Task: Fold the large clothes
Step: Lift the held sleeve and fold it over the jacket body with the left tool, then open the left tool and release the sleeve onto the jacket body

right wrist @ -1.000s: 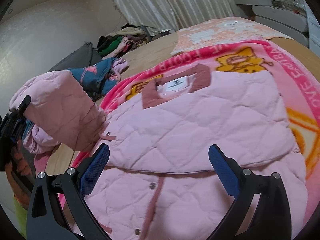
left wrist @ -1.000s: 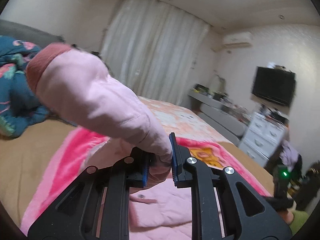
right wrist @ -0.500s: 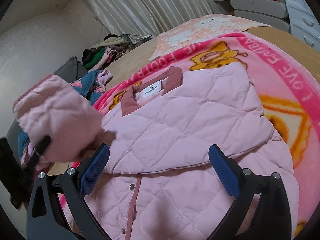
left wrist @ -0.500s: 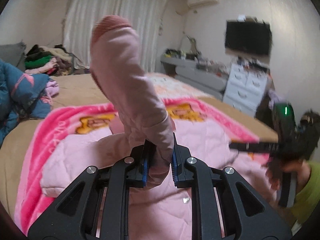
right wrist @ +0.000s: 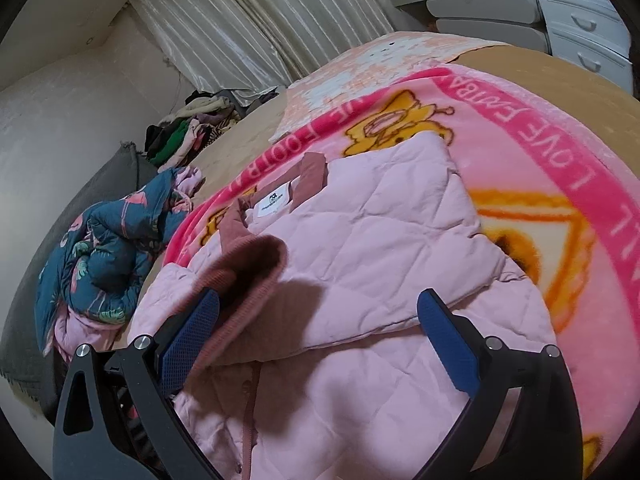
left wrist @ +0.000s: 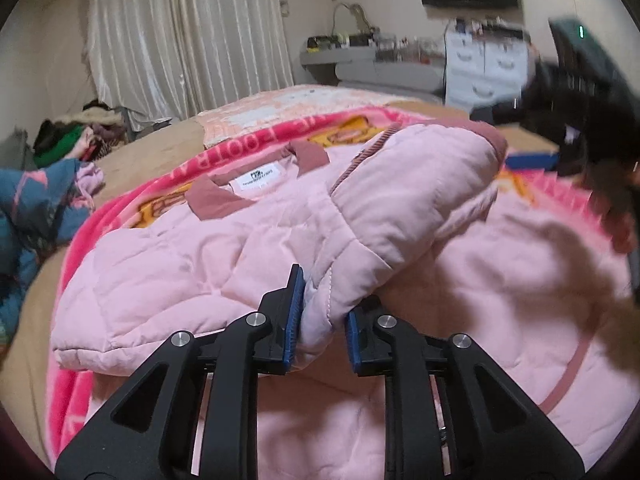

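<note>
A pale pink quilted jacket [left wrist: 168,272] with a dusty-rose collar [left wrist: 312,154] lies on a bright pink cartoon blanket [left wrist: 120,208]. My left gripper [left wrist: 320,330] is shut on the jacket's sleeve [left wrist: 404,200], which lies across the jacket's body toward the right, its rose cuff [left wrist: 494,138] at the far end. In the right wrist view the jacket [right wrist: 384,248] fills the middle, with the sleeve's cuff [right wrist: 252,264] by the left finger. My right gripper [right wrist: 320,340] is open and empty just above the jacket.
A crumpled teal floral quilt [right wrist: 108,256] lies left of the blanket. A pile of clothes [right wrist: 188,128] sits by the curtain. White drawers [right wrist: 580,12] and a grey shelf stand at the right. The right gripper shows blurred in the left wrist view [left wrist: 580,100].
My left gripper has carried the sleeve from upright in the air down and across the jacket's body to the right. The right gripper stays open, moved closer over the jacket.
</note>
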`<state>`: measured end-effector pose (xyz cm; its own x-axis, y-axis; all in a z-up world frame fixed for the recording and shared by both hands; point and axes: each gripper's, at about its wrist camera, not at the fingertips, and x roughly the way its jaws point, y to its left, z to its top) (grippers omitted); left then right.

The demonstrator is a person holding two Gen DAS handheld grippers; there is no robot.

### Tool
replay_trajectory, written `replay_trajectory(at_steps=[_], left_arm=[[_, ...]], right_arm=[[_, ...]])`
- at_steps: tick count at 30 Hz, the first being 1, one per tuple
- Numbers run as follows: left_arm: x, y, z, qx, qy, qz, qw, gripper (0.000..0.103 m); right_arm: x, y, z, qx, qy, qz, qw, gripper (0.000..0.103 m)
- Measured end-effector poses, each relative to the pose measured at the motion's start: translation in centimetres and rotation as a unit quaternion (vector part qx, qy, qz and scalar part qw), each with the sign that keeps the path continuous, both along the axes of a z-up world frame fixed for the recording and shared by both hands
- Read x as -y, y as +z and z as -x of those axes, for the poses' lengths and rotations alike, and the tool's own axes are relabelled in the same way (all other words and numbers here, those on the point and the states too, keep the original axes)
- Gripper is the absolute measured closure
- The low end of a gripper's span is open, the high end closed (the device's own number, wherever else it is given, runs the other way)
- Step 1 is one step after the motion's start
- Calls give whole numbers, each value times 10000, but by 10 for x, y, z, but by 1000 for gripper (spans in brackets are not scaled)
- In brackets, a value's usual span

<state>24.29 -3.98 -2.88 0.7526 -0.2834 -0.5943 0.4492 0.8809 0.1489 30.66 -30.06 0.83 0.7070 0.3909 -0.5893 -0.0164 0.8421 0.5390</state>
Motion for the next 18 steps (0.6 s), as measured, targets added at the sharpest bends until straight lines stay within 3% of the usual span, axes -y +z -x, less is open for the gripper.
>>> replay_trajectory(at_steps=[5,7,10,12,13,15,18], left_arm=[[14,-11,5,5,-32,-497,9988,80],[15,-14,6,-129,-59,-590,9982,60],[14,-12,8,-369,-250,-452,9980,30],[16,-9,12,-367,-330,-488,9976,28],[16,-7,15,-359,-383,-482,9975,22],[15,1,21,-443,-612,-277,9968,14],[7,21,30,-412,-841,104,9956,10]], right_arm=[[3,1,1,-49,37,-94,9999,4],[2,1,2,-63,77,-117,9999,4],[0,4,3,-60,131,-124,9998,4],[0,5,4,-75,148,-158,9997,4],[0,5,4,-90,159,-187,9997,4],[-1,5,5,-118,195,-237,9995,4],[-4,6,7,-149,249,-258,9992,4]])
